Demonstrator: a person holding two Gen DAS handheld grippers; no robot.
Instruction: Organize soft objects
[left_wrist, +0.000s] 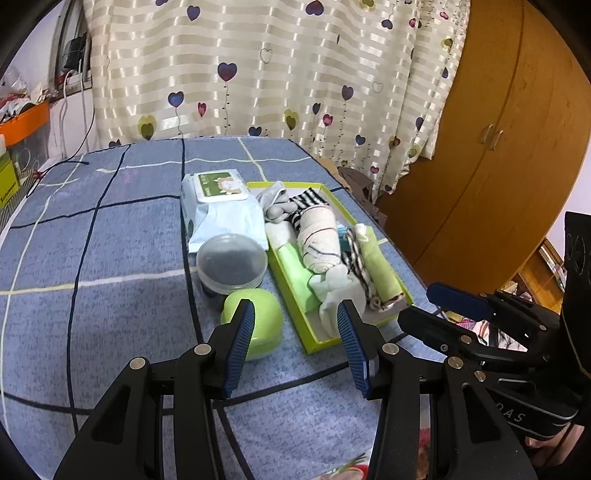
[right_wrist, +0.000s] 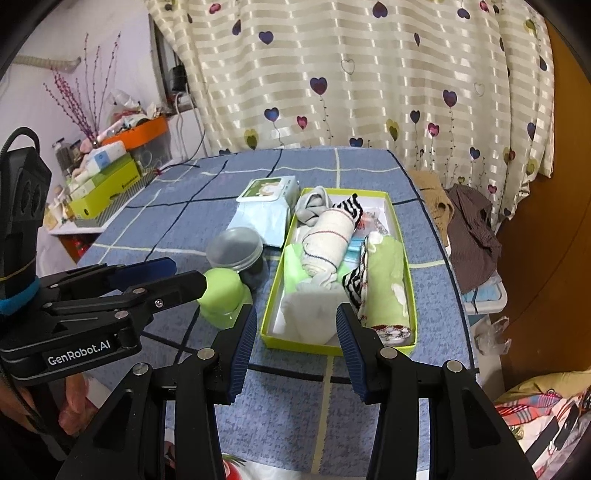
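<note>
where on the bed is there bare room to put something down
Free: the blue checked cover left of the wipes pack and lidded tub, and the near strip in front of the green box. Crowded: the box is packed with rolled socks; tub and green container sit close beside it.

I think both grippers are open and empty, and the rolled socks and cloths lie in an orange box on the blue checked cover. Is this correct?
Not quite: the box is yellow-green, not orange, as the right wrist view shows. The rest holds: the left gripper and right gripper are open and empty, and the rolled socks and cloths lie in that box on the blue checked cover.
</note>
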